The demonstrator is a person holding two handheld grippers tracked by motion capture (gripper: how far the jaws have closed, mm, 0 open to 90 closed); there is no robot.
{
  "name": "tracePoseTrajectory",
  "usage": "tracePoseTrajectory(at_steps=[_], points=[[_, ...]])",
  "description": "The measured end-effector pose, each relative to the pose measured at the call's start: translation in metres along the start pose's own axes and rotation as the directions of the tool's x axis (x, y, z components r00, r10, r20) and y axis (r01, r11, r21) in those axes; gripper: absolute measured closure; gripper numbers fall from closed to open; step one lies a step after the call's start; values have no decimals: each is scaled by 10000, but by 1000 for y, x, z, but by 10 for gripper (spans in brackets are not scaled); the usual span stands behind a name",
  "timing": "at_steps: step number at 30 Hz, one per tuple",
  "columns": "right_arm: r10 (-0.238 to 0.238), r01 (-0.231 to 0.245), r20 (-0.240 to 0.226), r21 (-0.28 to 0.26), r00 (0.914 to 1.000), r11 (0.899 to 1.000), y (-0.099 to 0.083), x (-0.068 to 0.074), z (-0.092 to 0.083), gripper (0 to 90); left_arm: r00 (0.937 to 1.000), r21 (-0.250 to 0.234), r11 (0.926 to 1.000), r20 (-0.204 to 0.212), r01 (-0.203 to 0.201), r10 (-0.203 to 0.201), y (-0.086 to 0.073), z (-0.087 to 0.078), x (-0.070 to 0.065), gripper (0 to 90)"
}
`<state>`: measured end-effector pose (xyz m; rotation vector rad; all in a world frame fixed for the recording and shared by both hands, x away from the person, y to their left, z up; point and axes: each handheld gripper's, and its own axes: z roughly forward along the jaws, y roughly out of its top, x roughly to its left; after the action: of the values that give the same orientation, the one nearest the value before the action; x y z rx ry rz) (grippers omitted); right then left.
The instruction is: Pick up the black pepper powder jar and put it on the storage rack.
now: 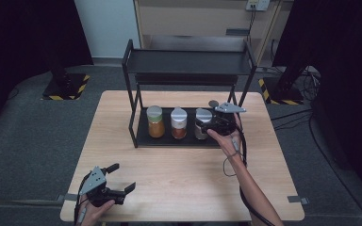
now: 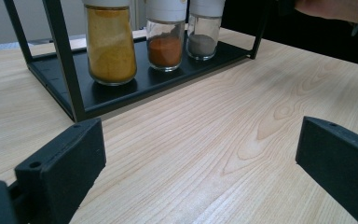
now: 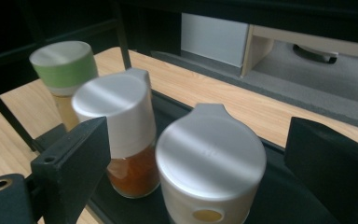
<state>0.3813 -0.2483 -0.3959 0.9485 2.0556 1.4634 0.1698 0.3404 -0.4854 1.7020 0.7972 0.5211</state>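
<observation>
1. Right gripper (image 3: 196, 154) at the black rack (image 1: 143, 136); jaws wide, either side of the grey-spice jar (image 3: 209, 163), gripping nothing.
2. That jar stands rightmost on the rack's lower shelf; left gripper (image 1: 120, 179) open, empty, well in front of the rack.

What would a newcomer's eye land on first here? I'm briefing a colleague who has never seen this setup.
Three spice jars in a row on the bottom tray of the black rack at the table's far side: a green-capped jar of yellow powder, a white-capped jar of orange-red, and a grey-filled jar. The right claw stands open around the grey-filled jar's cap, its pads apart from it. The left claw rests open near the table's front edge.
</observation>
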Motion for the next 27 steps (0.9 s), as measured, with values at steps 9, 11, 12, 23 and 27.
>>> tracePoseTrajectory(at_steps=[9,11,12,23,27], points=[[-312,299,-331,-382,9990,9988,9,5,-16,77,10000,-38,10000,31,-27,27,0,0,0,1],[-400,378,-471,-452,9981,9983,11,5,-20,77,10000,-42,10000,37,-30,30,0,0,0,1],[-437,411,-519,-491,9977,9979,12,5,-22,77,10000,-44,10000,39,-25,25,0,0,0,1],[-847,768,-1099,-744,9903,9943,19,12,-40,75,10000,-60,10000,13,-28,28,0,-1,0,0],[-919,811,-1278,-869,9875,9929,21,14,-49,75,10000,-107,9999,30,-29,30,-1,-1,0,0]])
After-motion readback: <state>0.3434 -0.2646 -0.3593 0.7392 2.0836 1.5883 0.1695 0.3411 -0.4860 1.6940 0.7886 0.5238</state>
